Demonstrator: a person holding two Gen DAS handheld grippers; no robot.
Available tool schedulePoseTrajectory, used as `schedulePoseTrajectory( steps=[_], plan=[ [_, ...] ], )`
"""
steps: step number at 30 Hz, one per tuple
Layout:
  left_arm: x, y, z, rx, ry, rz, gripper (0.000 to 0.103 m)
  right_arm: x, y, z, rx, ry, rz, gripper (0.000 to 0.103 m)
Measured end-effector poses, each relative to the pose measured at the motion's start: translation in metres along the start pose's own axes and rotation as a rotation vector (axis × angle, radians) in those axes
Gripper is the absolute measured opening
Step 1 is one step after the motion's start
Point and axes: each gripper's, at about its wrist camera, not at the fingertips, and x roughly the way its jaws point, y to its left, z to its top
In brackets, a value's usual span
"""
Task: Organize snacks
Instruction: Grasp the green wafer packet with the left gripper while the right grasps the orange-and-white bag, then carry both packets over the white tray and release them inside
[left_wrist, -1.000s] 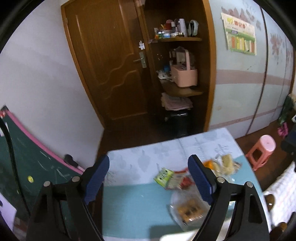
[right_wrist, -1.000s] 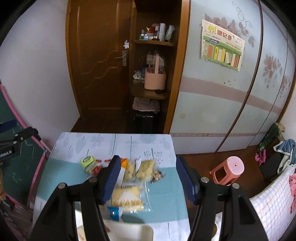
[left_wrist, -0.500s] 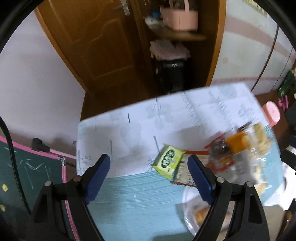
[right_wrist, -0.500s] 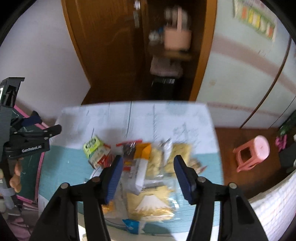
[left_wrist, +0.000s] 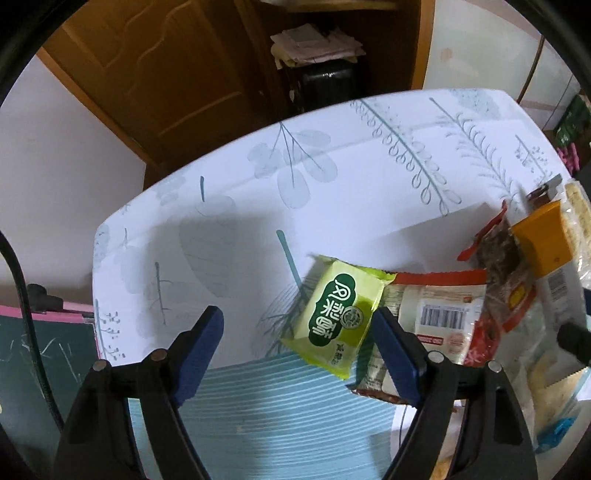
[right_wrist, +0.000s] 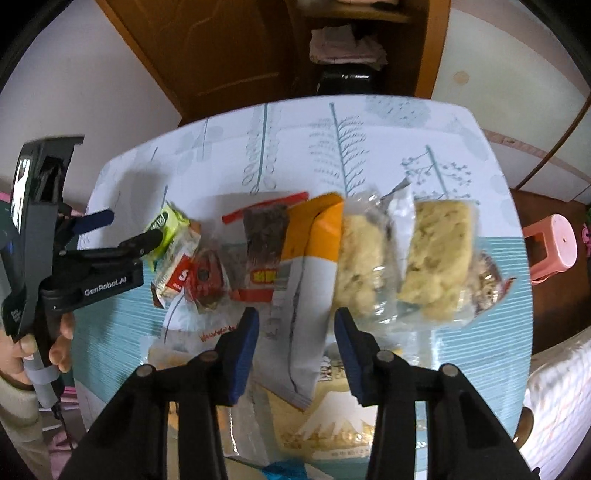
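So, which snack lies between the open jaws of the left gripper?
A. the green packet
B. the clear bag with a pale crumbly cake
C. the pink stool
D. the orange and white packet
A: in the left wrist view the green packet sits between the blue pads of the left gripper, which are apart and do not press on it; the orange and white packet is in front of the right gripper instead.
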Motion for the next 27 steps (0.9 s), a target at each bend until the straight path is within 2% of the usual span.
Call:
schedulePoseTrajectory(
  steps=[3, 4, 5, 6, 7, 8, 10, 13, 17, 23, 27],
  plan=[
    [0.007, -0.002, -0.002, -0.004, 0.017, -0.014, 0.081, 0.012, 0.003, -0.003, -0.004, 0.028, 0.007, 0.039],
    [0.009, -0.002, -0.002, -0.001, 0.022, -0.021, 0.074, 0.016, 0.003, -0.005, -0.001, 0.042, 0.014, 0.033],
    [0.012, -0.003, -0.002, 0.002, 0.030, -0.025, 0.059, 0.019, 0.003, -0.007, 0.002, 0.047, 0.022, 0.032],
    [0.015, -0.004, -0.004, 0.005, 0.045, -0.043, 0.054, 0.020, 0.003, -0.009, 0.006, 0.047, 0.033, 0.031],
    [0.014, -0.004, -0.004, -0.001, 0.034, -0.058, 0.040, 0.020, 0.002, -0.010, 0.009, 0.044, 0.047, 0.029],
    [0.015, -0.004, -0.005, -0.006, 0.040, -0.070, 0.038, 0.020, 0.002, -0.011, 0.010, 0.043, 0.062, 0.026],
    [0.016, -0.004, -0.007, -0.015, 0.042, -0.067, 0.038, 0.016, 0.001, -0.013, 0.014, 0.038, 0.095, 0.019],
    [0.015, -0.003, -0.012, -0.032, 0.045, -0.046, 0.037, 0.005, 0.003, -0.020, 0.002, 0.017, 0.108, 0.019],
    [-0.006, 0.006, -0.022, -0.088, 0.025, -0.022, 0.037, -0.024, 0.005, -0.032, -0.011, -0.053, 0.118, 0.019],
    [-0.091, 0.013, -0.038, -0.125, -0.118, 0.004, 0.037, -0.084, 0.005, -0.053, 0.003, -0.184, 0.162, 0.019],
    [-0.172, 0.005, -0.061, -0.127, -0.232, -0.037, 0.037, -0.137, 0.012, -0.077, -0.013, -0.299, 0.176, 0.019]
  ],
)
